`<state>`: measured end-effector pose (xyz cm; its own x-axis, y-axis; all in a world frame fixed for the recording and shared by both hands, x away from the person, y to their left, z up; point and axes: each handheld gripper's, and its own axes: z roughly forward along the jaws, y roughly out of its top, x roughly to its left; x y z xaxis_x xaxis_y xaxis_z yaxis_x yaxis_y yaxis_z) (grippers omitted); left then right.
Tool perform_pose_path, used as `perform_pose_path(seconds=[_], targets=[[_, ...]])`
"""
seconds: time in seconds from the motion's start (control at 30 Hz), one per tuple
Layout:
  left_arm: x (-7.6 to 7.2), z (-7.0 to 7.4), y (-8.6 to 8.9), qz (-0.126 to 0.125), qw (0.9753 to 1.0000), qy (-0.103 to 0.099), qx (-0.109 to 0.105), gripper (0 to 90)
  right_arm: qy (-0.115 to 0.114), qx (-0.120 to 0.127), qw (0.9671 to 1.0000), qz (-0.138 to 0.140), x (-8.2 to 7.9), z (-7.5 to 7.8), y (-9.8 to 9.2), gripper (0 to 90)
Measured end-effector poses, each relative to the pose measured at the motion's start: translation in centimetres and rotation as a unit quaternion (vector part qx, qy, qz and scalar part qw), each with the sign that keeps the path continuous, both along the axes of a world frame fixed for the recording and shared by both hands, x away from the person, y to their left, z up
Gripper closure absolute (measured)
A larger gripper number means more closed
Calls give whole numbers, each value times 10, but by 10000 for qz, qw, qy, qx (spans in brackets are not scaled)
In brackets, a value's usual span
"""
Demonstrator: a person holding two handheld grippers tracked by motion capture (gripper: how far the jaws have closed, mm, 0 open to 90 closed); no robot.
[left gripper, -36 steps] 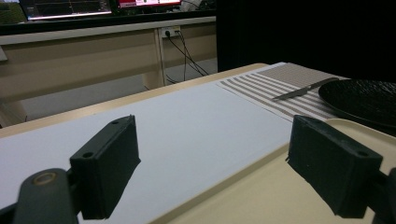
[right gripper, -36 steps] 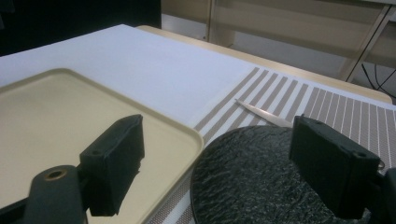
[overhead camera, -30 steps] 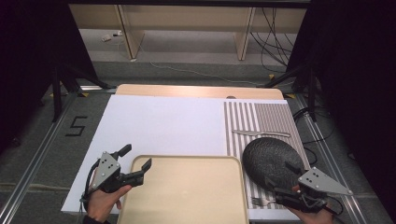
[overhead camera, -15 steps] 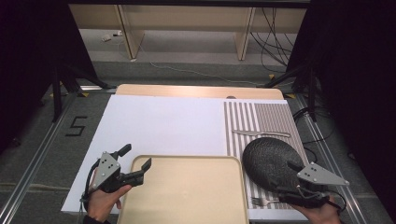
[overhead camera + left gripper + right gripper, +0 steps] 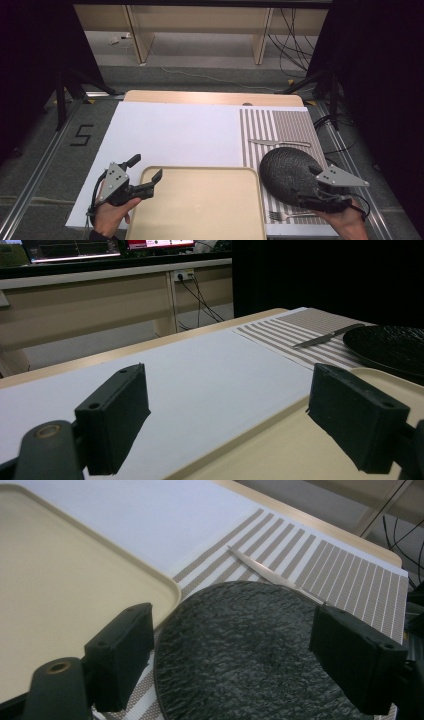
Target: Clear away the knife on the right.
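A black textured plate [image 5: 287, 172] [image 5: 250, 650] lies on the striped placemat [image 5: 280, 125], right beside the beige tray [image 5: 200, 205] [image 5: 60, 580]. My right gripper [image 5: 306, 187] [image 5: 240, 655] hangs open over the plate's near right part, one jaw on each side of it, with nothing gripped. My left gripper [image 5: 143, 171] [image 5: 245, 425] stands open at the tray's far left corner. One of its jaws is over the white sheet [image 5: 200, 375], the other over the tray [image 5: 280, 450]. The plate [image 5: 395, 345] sits beyond the tray's far rim.
A knife [image 5: 280, 143] [image 5: 270, 572] [image 5: 325, 336] lies on the placemat beyond the plate. A fork [image 5: 285, 216] rests at the mat's near edge. The white sheet [image 5: 175, 132] covers the table's middle and left. Cables and shelf legs stand on the floor past the table.
My right gripper has moved a little forward, farther over the plate. The left gripper, tray and plate have stayed put.
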<state>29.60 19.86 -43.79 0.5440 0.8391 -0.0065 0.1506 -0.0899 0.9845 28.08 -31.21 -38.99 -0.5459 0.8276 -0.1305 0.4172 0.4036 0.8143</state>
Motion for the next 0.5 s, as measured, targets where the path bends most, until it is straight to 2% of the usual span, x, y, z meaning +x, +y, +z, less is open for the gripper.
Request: perform_pose_path(seconds=[0.07,0.13,0.17,0.23,0.27,0.3,0.4,0.43,0.47,0.5], targets=[[0,-1,0,-5,10000,4,0,161,-4,-155,9999,-4,9,2,0,189],[0,-1,0,-4,10000,7,1,161,76,-147,9999,-4,11,3,1,189],[0,-1,1,3,10000,8,1,161,-36,-239,9997,-11,15,3,0,189],[0,-1,1,2,10000,7,1,161,-6,-332,9994,1,21,5,0,189],[0,-1,1,6,10000,7,4,161,25,-348,9994,-12,24,6,1,189],[0,-1,2,16,10000,4,8,160,161,-401,9991,29,30,8,1,189],[0,-1,2,17,10000,-1,8,161,163,-507,9985,85,37,9,1,189],[0,-1,1,12,10000,-4,9,161,234,-573,9980,116,45,10,0,189],[0,-1,1,2,10000,-8,12,161,234,-573,9980,116,45,10,0,189],[0,0,1,4,10000,-15,12,161,337,-494,9982,74,52,12,-3,190]])
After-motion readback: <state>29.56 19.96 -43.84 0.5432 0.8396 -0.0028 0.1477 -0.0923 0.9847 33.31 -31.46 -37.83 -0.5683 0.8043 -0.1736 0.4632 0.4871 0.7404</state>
